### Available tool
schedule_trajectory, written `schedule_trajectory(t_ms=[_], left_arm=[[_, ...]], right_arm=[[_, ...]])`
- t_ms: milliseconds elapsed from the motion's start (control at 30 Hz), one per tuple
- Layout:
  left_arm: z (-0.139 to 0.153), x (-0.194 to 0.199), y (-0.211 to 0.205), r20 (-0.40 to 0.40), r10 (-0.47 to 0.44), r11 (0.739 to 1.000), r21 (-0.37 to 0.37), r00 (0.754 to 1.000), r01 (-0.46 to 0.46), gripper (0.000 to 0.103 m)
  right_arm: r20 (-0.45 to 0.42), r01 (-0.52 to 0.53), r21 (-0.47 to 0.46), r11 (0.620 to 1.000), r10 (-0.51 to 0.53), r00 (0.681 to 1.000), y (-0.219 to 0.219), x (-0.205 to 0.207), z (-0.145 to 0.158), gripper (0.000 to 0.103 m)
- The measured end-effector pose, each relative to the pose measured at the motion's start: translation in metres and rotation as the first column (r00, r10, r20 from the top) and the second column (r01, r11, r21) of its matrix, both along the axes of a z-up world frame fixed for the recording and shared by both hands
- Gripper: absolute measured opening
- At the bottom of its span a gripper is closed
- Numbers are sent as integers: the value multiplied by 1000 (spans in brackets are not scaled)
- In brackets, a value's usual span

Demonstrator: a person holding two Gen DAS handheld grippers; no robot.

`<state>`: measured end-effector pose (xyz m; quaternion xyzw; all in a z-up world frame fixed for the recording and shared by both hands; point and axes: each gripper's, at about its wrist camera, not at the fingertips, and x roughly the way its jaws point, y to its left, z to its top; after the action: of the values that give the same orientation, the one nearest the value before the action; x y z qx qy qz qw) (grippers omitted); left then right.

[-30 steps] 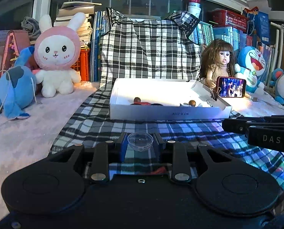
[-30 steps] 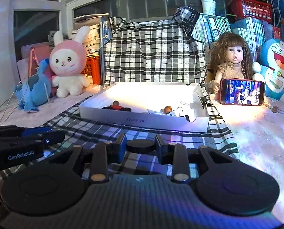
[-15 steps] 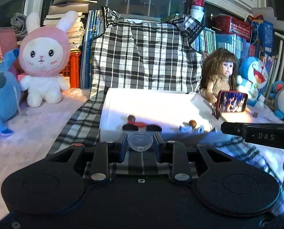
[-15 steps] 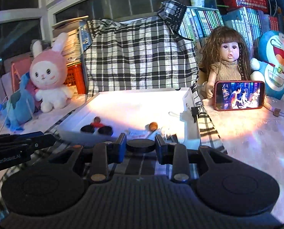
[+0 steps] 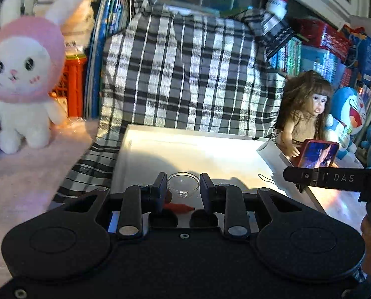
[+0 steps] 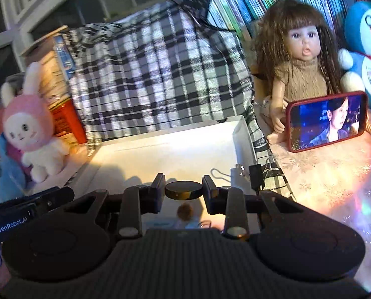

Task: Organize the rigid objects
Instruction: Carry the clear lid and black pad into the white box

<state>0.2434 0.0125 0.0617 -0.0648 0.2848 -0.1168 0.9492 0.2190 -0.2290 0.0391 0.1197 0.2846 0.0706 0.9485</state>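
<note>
Above a shallow white box, the left gripper clenches a small clear plastic dome between its two fingers, holding it over the box's near left floor. Below the dome, a red piece and two dark discs lie on the box floor, partly hidden by the gripper body. Alongside, the right gripper pinches a flat black disc by its edges, poised over the near right part of the same box. Just beneath that disc sits a small brown bead, and a thin cord loop lies near the right wall, beside a black binder clip on the rim. Checked black-and-white cloth runs under and behind the box. A pink-hooded rabbit plush stands at left; a long-haired doll sits at right behind a red-cased phone showing video.
</note>
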Motion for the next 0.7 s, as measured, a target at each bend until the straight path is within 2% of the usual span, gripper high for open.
schedule_trajectory(t_ms=[200, 300, 700], left_arm=[[-14, 38, -12, -64, 16, 1000, 3, 998, -15, 27], [-20, 52, -20, -84, 15, 1000, 4, 996, -15, 27], [-41, 67, -40, -126, -15, 999, 49, 992, 21, 27]], right_arm=[[-42, 11, 19, 1000, -10, 999, 1, 26, -12, 37], [-49, 0, -4, 1000, -1, 999, 6, 33, -16, 37], [-72, -31, -109, 994, 23, 997, 24, 48, -33, 38]])
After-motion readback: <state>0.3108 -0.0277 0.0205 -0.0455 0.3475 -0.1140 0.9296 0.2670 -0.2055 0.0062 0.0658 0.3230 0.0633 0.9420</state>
